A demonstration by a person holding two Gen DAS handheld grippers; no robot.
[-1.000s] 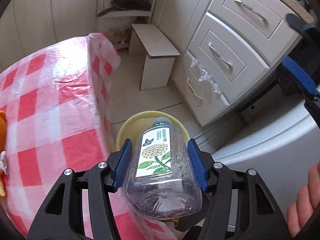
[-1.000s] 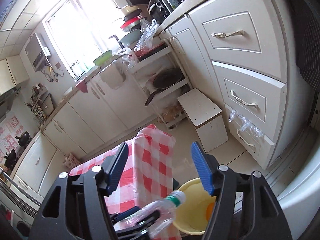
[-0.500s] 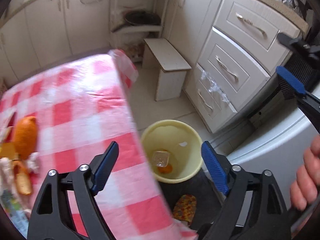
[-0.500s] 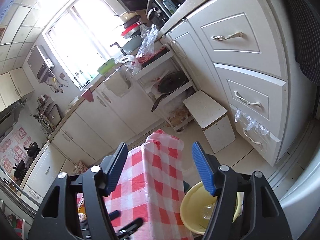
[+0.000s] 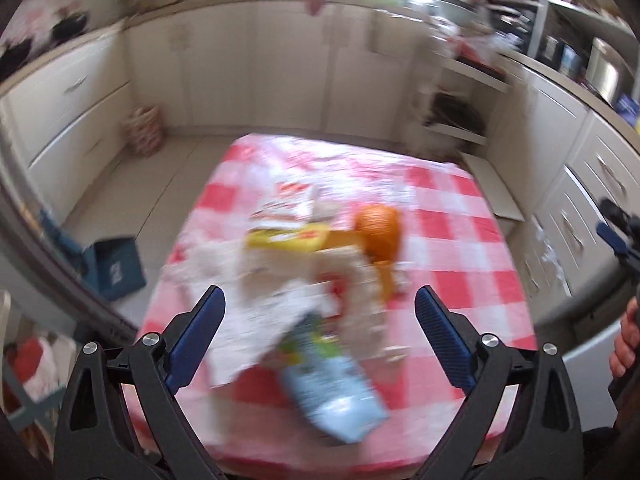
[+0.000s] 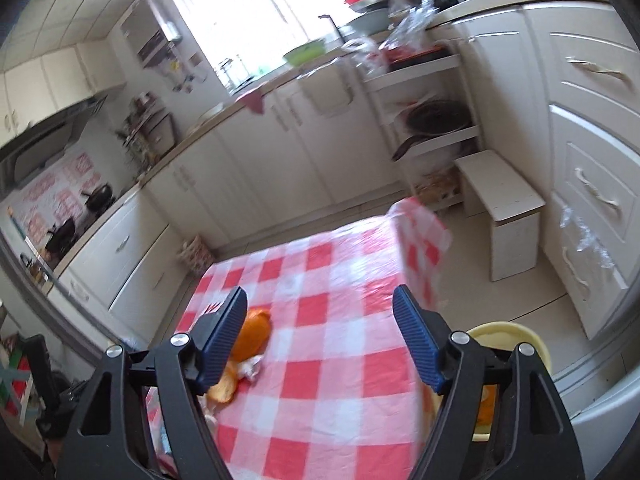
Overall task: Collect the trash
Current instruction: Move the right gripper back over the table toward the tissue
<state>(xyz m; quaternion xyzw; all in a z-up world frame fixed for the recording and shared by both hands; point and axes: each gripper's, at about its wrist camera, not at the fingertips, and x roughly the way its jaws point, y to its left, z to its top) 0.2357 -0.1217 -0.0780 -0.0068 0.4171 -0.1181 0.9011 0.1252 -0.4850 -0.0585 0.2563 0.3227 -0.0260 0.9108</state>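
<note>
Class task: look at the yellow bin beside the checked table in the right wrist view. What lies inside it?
Something orange shows low inside the yellow bin. The right gripper and the table edge cover most of the bin's interior, so any other contents cannot be seen.

Kitchen: cream cabinets (image 6: pixel 256 160) along walls | bright window (image 6: pixel 256 12) | pale tiled floor (image 5: pixel 120 184) | white stool (image 6: pixel 504 216) beside drawers (image 6: pixel 592 184)

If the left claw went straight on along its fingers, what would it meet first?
Probably the pile of wrappers on the checked tablecloth, with the pale blue packet nearest. The left claw is open and empty. Motion blur leaves depth uncertain.
</note>
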